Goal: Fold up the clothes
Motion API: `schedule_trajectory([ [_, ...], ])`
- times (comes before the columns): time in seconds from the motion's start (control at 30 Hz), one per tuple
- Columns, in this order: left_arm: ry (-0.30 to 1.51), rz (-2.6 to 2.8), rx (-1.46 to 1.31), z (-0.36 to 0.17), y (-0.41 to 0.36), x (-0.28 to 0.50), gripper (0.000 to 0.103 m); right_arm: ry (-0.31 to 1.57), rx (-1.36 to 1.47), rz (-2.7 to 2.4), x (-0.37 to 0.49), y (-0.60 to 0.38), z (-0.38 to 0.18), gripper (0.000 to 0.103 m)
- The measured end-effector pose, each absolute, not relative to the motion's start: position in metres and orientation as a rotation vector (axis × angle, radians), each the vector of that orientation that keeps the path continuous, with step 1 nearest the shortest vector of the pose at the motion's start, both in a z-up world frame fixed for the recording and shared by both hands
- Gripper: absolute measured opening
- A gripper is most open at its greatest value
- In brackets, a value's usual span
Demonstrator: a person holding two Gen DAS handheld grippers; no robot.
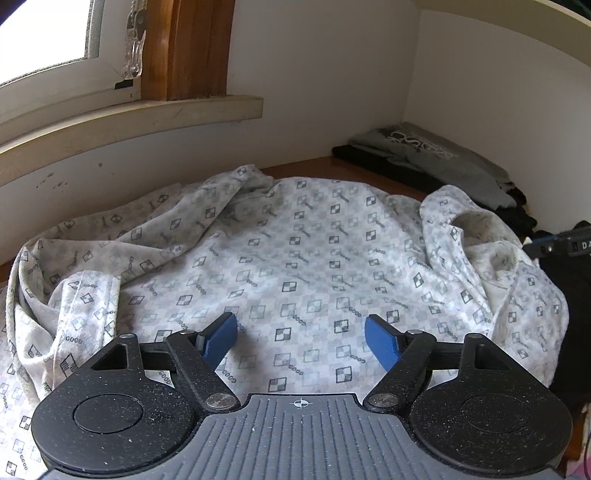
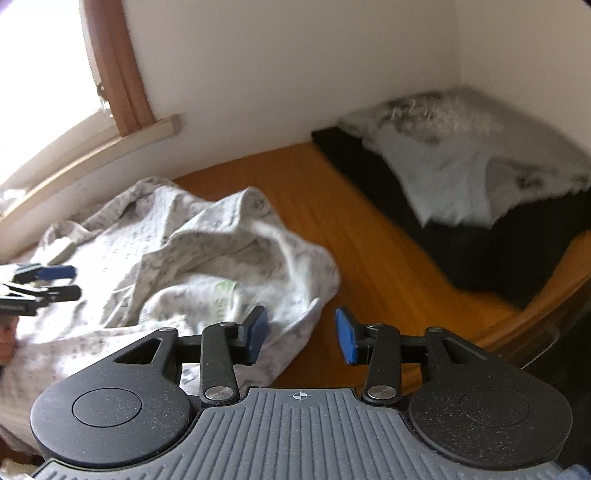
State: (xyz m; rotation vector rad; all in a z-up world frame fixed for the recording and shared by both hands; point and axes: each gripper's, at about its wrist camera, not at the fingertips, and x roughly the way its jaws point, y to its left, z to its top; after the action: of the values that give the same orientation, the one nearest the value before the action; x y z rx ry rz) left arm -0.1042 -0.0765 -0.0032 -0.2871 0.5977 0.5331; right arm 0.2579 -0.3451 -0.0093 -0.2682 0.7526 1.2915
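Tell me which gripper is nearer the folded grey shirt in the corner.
Right. The right gripper sits at the patterned garment's edge, facing bare table toward the grey shirt. The left gripper hovers over the garment's middle, farther away.

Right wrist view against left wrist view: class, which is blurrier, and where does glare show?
Right wrist view: motion-smeared, patterned garment and folded clothes pile soft, window blown out white. Left wrist view: sharp print, window bright, straight sill bowed by fisheye.

left hand-held gripper (image 1: pixel 300 341): jaws wide, empty | right hand-held gripper (image 2: pixel 301 334): jaws apart, empty
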Motion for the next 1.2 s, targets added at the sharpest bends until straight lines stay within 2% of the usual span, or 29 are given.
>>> schedule_trajectory([
  [0.07,0.595,0.532,-0.291,-0.003,-0.076,-0.105,0.079,0.771,-0.267,1.299,0.256,-0.34,-0.013,0.04],
  [0.13,0.586,0.534,-0.304,-0.003,-0.075,-0.106,0.079,0.764,-0.264,1.309,0.254,-0.337,-0.011,0.006],
  [0.4,0.543,0.534,-0.326,0.0,-0.073,-0.113,0.079,0.564,-0.134,1.31,0.258,-0.338,0.049,0.005],
  [0.57,0.561,0.541,-0.321,-0.001,-0.073,-0.112,0.08,0.573,-0.3,1.296,0.247,-0.32,0.036,0.006],
  [0.67,0.568,0.54,-0.317,-0.001,-0.074,-0.113,0.08,0.566,-0.359,1.259,0.246,-0.321,0.022,0.018],
  [0.73,0.578,0.538,-0.32,-0.002,-0.073,-0.111,0.08,0.569,-0.31,1.269,0.252,-0.322,0.026,0.039],
  [0.77,0.58,0.537,-0.321,-0.002,-0.072,-0.111,0.08,0.56,-0.303,1.272,0.254,-0.32,0.028,0.04],
  [0.93,0.579,0.535,-0.324,-0.003,-0.072,-0.112,0.081,0.54,-0.329,1.318,0.256,-0.284,0.026,0.041],
  [1.2,0.584,0.537,-0.318,-0.003,-0.073,-0.11,0.081,0.512,-0.572,1.39,0.224,-0.227,0.012,0.043],
])
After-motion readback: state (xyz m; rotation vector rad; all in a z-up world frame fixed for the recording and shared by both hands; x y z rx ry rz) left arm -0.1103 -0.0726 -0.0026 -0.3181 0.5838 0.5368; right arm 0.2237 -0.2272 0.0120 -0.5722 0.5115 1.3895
